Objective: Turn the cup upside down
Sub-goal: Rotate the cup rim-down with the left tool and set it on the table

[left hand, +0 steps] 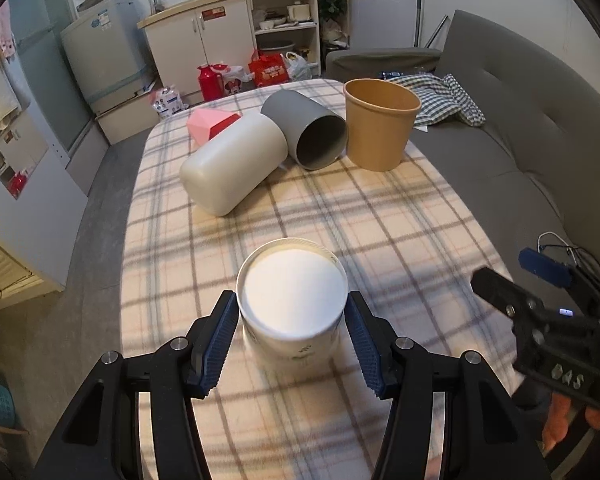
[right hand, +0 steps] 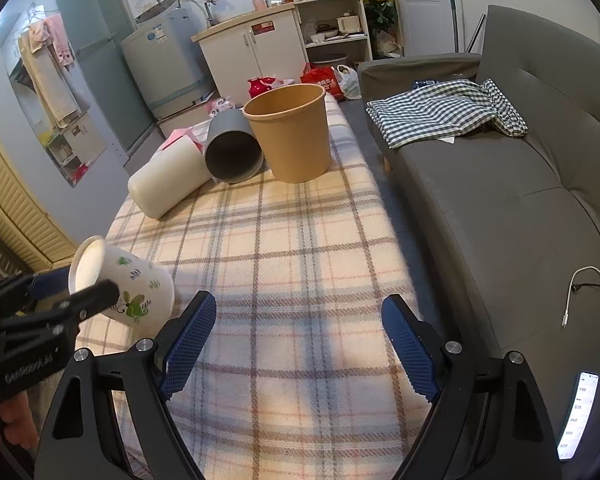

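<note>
The cup [right hand: 127,286] looks like smooth printed paper. The tub [left hand: 380,124] is matt brown paper; the cloth [left hand: 380,220] is woven plaid

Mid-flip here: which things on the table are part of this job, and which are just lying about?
In the job:
- white floral cup, tilted, held by the left tongs
- right tongs, open, holding nothing

Lying about:
- brown paper tub, upright
- grey cup, on its side
- cream cup, on its side
- pink box
- checked cloth on the sofa
</note>
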The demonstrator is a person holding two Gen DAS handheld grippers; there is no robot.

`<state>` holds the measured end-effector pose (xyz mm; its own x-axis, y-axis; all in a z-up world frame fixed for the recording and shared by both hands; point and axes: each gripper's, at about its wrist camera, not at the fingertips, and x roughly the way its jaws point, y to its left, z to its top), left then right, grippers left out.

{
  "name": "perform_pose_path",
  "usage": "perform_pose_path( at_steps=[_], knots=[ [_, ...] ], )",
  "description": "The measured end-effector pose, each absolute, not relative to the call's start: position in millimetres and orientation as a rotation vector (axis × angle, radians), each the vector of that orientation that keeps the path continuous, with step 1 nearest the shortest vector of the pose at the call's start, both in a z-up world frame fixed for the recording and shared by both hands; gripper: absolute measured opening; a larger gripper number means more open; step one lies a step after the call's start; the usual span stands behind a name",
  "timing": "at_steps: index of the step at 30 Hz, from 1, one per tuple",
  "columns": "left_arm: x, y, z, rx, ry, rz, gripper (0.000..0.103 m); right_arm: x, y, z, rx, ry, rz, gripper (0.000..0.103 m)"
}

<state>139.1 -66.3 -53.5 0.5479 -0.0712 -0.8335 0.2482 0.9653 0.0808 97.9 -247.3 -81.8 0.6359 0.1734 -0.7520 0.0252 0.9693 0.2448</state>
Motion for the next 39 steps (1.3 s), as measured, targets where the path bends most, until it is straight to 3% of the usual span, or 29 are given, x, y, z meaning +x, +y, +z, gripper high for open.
perform_pose_path(
  at_steps=[12,15,19,39],
  knots=[
    [129,-60,-60,0.183,0.961,-0.199,0.058,96,-245,-77,0.231,0.872,0.081,0.085],
    [123,-58,-62,0.169,0.968,-0.210,0.067,93,-241,-72,0.221,0.864,0.084,0.085],
    [113,-54,-56,0.139,0.954,-0.212,0.071,85,-237,-59,0.199,0.842,0.086,0.085],
    [43,-25,41,-0.011,0.660,-0.177,0.071,9,-212,34,0.123,0.655,0.105,0.085]
  ],
)
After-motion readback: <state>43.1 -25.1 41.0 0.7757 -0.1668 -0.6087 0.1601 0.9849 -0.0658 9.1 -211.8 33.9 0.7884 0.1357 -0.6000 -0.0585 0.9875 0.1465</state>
